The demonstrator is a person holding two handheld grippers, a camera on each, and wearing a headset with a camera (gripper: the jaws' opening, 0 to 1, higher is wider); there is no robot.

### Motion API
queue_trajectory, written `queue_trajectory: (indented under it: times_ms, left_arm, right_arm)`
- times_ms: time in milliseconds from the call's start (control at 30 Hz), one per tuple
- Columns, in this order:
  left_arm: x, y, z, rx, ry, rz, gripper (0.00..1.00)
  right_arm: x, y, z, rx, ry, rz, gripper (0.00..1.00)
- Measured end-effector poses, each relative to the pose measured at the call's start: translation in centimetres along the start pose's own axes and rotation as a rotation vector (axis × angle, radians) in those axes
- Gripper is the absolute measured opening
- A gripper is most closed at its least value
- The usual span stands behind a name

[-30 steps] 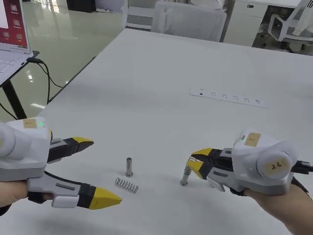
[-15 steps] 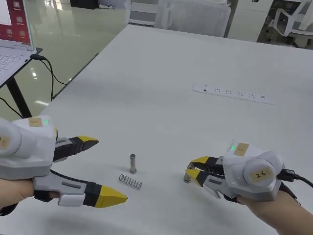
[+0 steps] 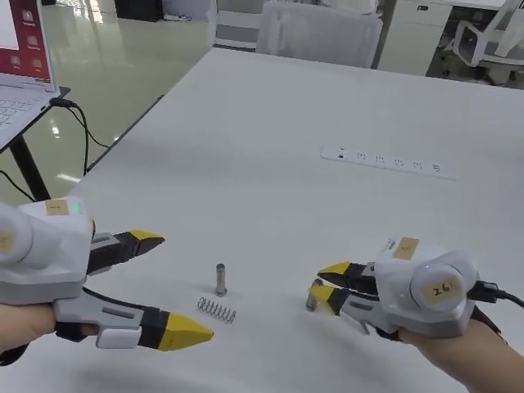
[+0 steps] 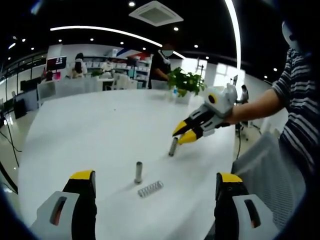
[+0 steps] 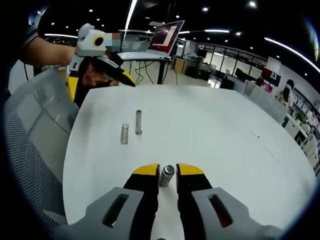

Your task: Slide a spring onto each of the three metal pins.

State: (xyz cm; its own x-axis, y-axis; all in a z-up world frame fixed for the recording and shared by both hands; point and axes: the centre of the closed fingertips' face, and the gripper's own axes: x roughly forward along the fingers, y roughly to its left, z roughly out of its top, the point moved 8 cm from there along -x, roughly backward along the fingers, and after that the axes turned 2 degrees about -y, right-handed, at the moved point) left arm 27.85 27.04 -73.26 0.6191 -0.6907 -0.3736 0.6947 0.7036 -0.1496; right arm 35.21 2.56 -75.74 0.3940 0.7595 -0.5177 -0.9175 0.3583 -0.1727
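Clamps the spring-sleeved pin (image 4: 173, 146) in the right gripper (image 5: 167, 171), jaws drawn nearly together, one yellow tip against each side of the coil. Stands that pin upright on the white table (image 3: 270, 123), off to the right of the bare pin (image 3: 220, 279) as seen in the head view, well apart from it.

Holds the left gripper (image 3: 180, 285) spread wide, nothing between the jaws, to the left of the bare pin with the tips aimed toward it. Frames the bare pin between its two yellow tips in the left gripper view.

Records the bare pin upright, no coil on it. Finds the loose spring (image 3: 215, 309) lying flat just beside the bare pin, on the side nearer the person, with a small gap between the two.

Places the power strip (image 3: 381, 162) well beyond the bare pin, toward the far right of the table. Places a laptop (image 3: 20, 49) far to the left of the bare pin, off the table's edge, with a dark cable hanging beside it.
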Motion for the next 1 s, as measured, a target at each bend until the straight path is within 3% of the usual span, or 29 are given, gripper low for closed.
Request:
queue_trajectory:
  times_ms: [433, 733, 1000]
  left_arm:
    - [0.1, -0.2, 0.3, 0.005, -0.007, -0.006, 0.97]
    - [0.1, -0.3, 0.1, 0.000, -0.001, -0.006, 0.97]
    - [-0.1, -0.4, 0.2, 0.000, -0.005, -0.001, 0.97]
  right_arm:
    - [-2.8, 0.0, 0.8, 0.071, -0.076, -0.029, 0.10]
    - [-3.5, 1.1, -1.4, 0.108, -0.040, -0.016, 0.10]
    - [-3.3, 2.2, -2.1, 0.120, -0.020, 0.004, 0.10]
